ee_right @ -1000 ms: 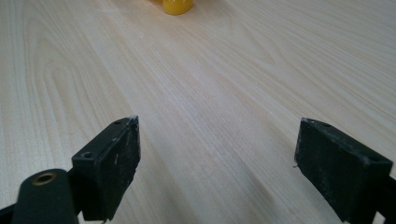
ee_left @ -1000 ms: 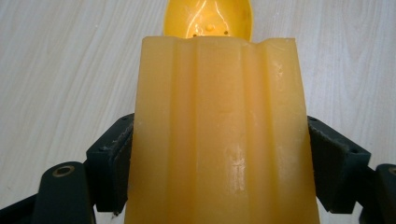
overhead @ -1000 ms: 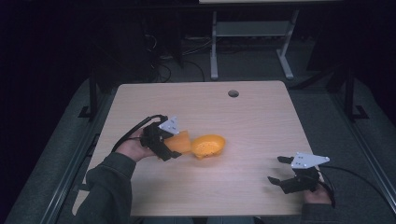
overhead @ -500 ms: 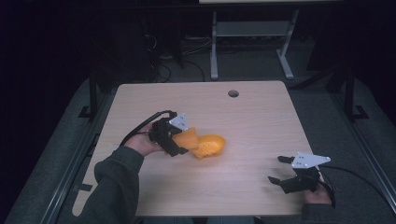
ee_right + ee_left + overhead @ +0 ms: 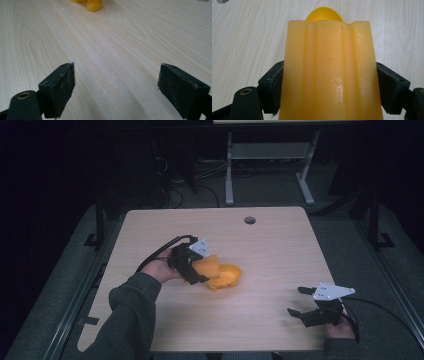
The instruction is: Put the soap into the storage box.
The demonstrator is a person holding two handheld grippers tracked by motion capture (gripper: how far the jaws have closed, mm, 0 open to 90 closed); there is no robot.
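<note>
We're clamping the left gripper on an orange plastic scoop mid-desk; our right gripper is sitting wide open, empty, near the front right corner.

The scoop at the frame's centre is orange-yellow, its ribbed handle paler and waxy, its bowl a deeper yellow (top centre of the left gripper view). The table is pale wood with fine grain lines. Both grippers, left and right, are black, each topped by a grey plate. The sleeve at lower left is dark grey-green.
</note>
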